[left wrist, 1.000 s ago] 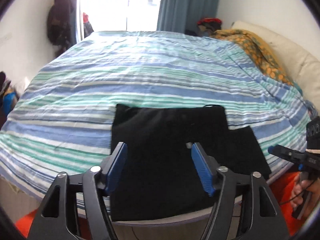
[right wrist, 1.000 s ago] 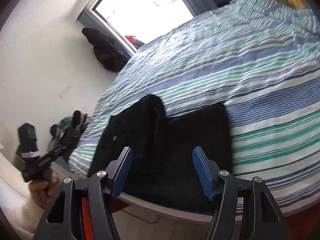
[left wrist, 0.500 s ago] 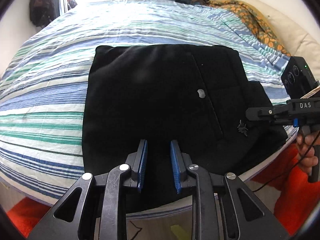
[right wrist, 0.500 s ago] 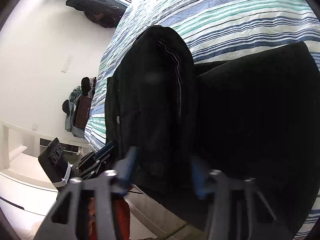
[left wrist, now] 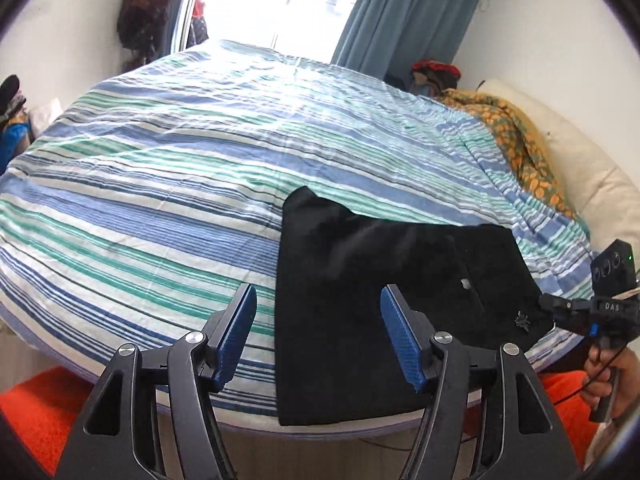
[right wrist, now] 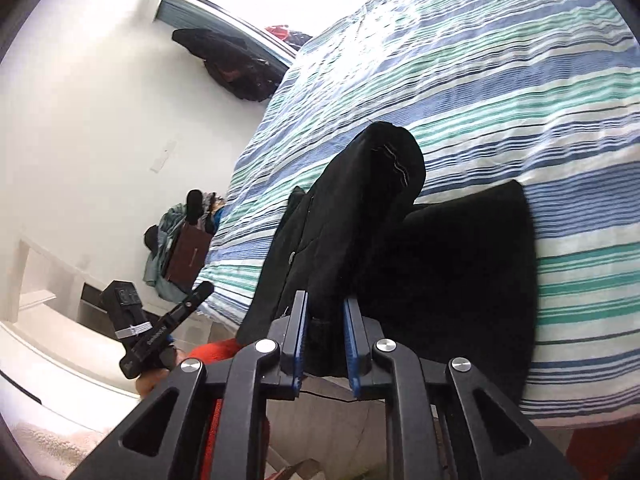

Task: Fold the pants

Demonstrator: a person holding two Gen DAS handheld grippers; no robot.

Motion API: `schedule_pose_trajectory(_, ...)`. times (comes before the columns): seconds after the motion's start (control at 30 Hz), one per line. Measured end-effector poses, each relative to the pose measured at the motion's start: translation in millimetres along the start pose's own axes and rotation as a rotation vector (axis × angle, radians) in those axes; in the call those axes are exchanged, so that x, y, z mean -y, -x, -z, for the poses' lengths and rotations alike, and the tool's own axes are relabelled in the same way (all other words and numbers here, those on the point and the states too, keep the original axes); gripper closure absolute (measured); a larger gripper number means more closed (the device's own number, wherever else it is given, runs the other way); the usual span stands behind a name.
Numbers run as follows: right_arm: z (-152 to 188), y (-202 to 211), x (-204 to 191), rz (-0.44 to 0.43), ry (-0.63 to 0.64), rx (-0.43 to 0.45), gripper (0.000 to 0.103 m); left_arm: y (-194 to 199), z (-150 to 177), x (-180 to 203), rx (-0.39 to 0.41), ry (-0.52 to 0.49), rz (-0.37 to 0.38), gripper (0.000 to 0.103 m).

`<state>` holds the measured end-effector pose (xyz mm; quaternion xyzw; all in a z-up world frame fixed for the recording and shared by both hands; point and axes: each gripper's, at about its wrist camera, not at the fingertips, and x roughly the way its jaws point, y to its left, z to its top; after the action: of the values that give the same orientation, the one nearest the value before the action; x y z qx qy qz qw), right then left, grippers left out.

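Observation:
Black folded pants (left wrist: 360,300) lie at the near edge of a striped bed (left wrist: 200,168). My left gripper (left wrist: 318,336) is open and empty, above the bed edge at the pants' left side. My right gripper (right wrist: 325,336) is shut on a fold of the pants (right wrist: 360,216) and lifts that part up off the lower layer (right wrist: 472,264). The right gripper also shows at the right edge of the left wrist view (left wrist: 576,308), at the pants' right corner.
An orange patterned blanket (left wrist: 516,136) and a cream pillow (left wrist: 580,168) lie at the bed's right. Clothes piles (right wrist: 180,240) sit on the floor by the left wall. An orange rug (left wrist: 36,412) lies below the bed. Dark coats (right wrist: 228,64) hang by the window.
My left gripper has opened, let go of the pants and drawn back to the left. My right gripper has closed on the pants' edge and raised a fold.

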<state>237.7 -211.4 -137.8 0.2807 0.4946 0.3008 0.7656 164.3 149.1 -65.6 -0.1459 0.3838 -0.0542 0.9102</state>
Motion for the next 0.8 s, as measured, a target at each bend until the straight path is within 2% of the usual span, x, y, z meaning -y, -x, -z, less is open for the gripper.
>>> schedule_pose_trajectory(0.1, 11, -9, 29, -0.004, -0.074, -0.043, 0.087, -10, 4, 4, -0.038, -0.004, 0.006, 0.036)
schedule_pose_trajectory(0.17, 16, -15, 35, -0.003, -0.086, -0.043, 0.087, -17, 8, 11, -0.052, -0.028, 0.007, 0.036)
schedule_pose_trajectory(0.27, 14, -10, 44, -0.022, -0.138, -0.012, 0.078, -22, 12, 19, -0.063, -0.064, 0.001, 0.036)
schedule_pose_trajectory(0.33, 10, -18, 46, -0.003, -0.144, -0.032, 0.060, -24, 15, 20, -0.077, -0.064, -0.001, 0.036)
schedule_pose_trajectory(0.37, 9, -19, 44, 0.012, -0.130, -0.046, 0.056, -25, 16, 20, -0.084, -0.063, -0.002, 0.036)
schedule_pose_trajectory(0.5, 5, -36, 40, 0.041, -0.078, -0.138, 0.054, -29, 19, 21, -0.099, -0.075, -0.011, 0.036)
schedule_pose_trajectory(0.53, 5, -42, 36, 0.059, -0.049, -0.158, 0.061, -30, 19, 21, -0.101, -0.077, -0.015, 0.036)
schedule_pose_trajectory(0.57, 3, -42, 32, 0.084, -0.011, -0.161, 0.073, -31, 20, 20, -0.102, -0.078, -0.018, 0.036)
schedule_pose_trajectory(0.6, 1, -40, 28, 0.104, 0.015, -0.156, 0.078, -31, 20, 20, -0.104, -0.077, -0.022, 0.036)
schedule_pose_trajectory(0.67, -3, -27, 20, 0.102, 0.052, -0.124, 0.083, -27, 20, 18, -0.101, -0.069, -0.023, 0.036)
schedule_pose_trajectory(0.8, -8, 5, 19, 0.084, 0.072, -0.061, 0.084, -16, 16, 20, -0.065, -0.071, -0.001, 0.036)
